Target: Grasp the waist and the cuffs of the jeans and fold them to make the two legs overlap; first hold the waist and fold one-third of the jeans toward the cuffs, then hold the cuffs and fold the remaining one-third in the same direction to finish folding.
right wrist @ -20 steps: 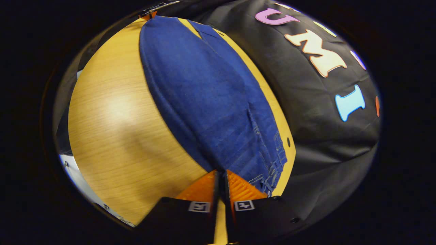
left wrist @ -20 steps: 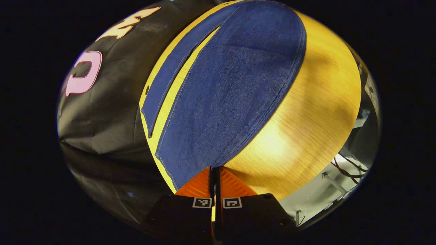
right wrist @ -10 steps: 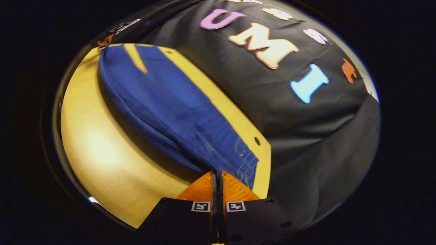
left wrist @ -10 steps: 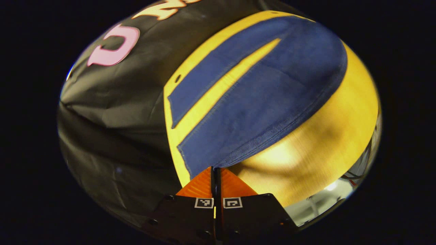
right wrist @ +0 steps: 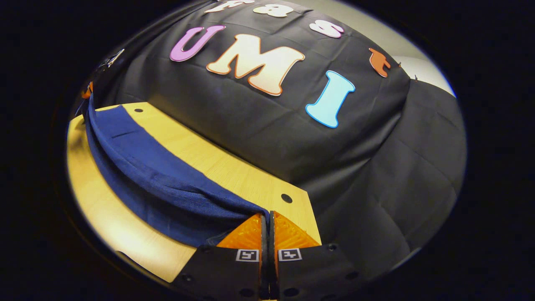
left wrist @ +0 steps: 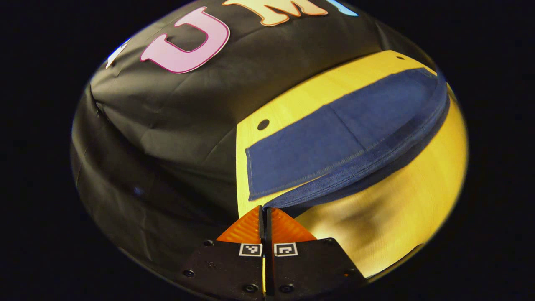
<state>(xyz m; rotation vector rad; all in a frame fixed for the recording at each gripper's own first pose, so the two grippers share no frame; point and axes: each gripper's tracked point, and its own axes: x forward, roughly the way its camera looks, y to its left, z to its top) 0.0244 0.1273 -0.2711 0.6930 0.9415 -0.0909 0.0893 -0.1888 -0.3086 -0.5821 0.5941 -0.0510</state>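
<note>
Dark blue jeans [left wrist: 334, 138] lie lengthwise on the yellow wooden table [left wrist: 397, 217]. My left gripper [left wrist: 264, 209] is shut on the cuff corner of the near leg. That leg is raised off the table and hangs over the flat far leg, casting a shadow on the wood. In the right gripper view the jeans [right wrist: 159, 179] run away to the left, their near edge lifted into a fold. My right gripper [right wrist: 266, 215] is shut on the waist end, close to the table's far corner [right wrist: 301, 209].
The booth's black cloth wall [right wrist: 355, 167] stands right behind the table's far edge. A small round hole marks each far corner of the tabletop [left wrist: 263, 124] [right wrist: 286, 197]. Bare wood [right wrist: 104, 217] stretches on the near side of the jeans.
Both grippers have lifted the near leg and carried it toward the wall. The strip of wood between the two legs has closed, and both views have tilted up toward the cloth.
</note>
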